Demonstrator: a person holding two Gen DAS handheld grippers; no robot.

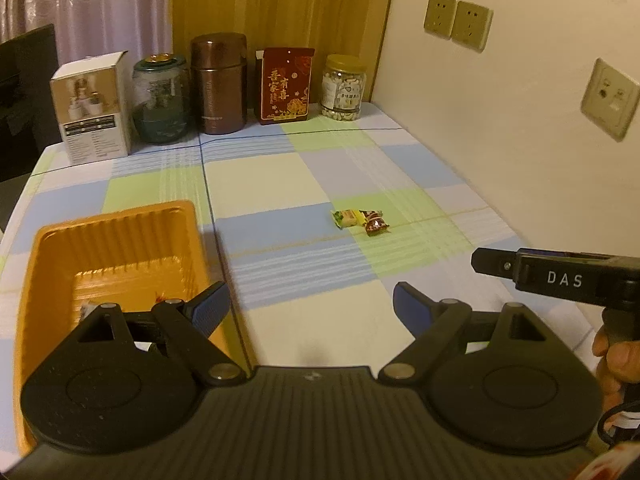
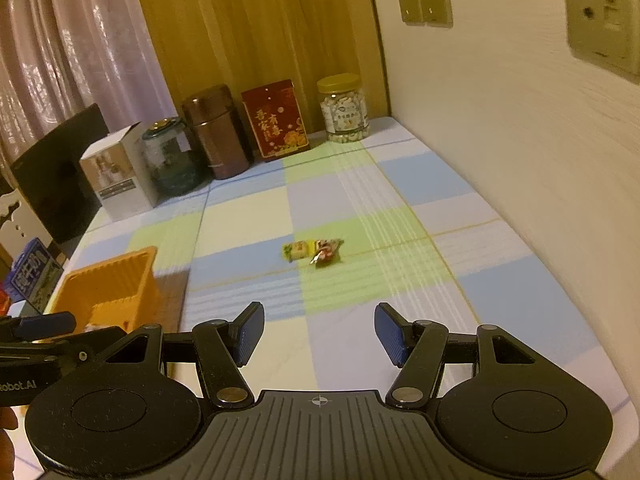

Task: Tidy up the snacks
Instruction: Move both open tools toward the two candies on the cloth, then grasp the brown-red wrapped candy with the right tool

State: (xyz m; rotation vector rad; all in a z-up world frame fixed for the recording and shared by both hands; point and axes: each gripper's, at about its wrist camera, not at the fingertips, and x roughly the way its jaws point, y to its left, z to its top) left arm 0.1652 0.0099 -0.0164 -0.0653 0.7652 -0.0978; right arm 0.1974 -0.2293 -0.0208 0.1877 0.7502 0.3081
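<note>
A table [image 2: 500,300] under a smooth checked cloth of blue, green and cream runs along a pale wall on its right edge, with a wide bare stretch of cloth across its middle. Along the far edge stand a white carton [image 1: 94,108], a dark glass jar [image 1: 161,100], a tall brown metal canister [image 1: 219,82], a red printed box [image 1: 285,85] and a clear plastic jar [image 1: 344,88] of pale pieces, nearest the far right corner. An orange ribbed plastic tray [image 1: 52,264] sits by the left edge, something small and wrapped barely showing inside it. Two wrapped candies, one yellow-green [image 2: 296,250] and one dark red [image 2: 327,254], lie touching each other on the cloth near the middle, well apart from the tray. The left gripper [image 1: 310,304] hovers beside the tray with its blue ribbed pads spread wide, holding nothing. The right gripper [image 2: 319,330] is likewise spread apart and empty, pointed toward the candies.
</note>
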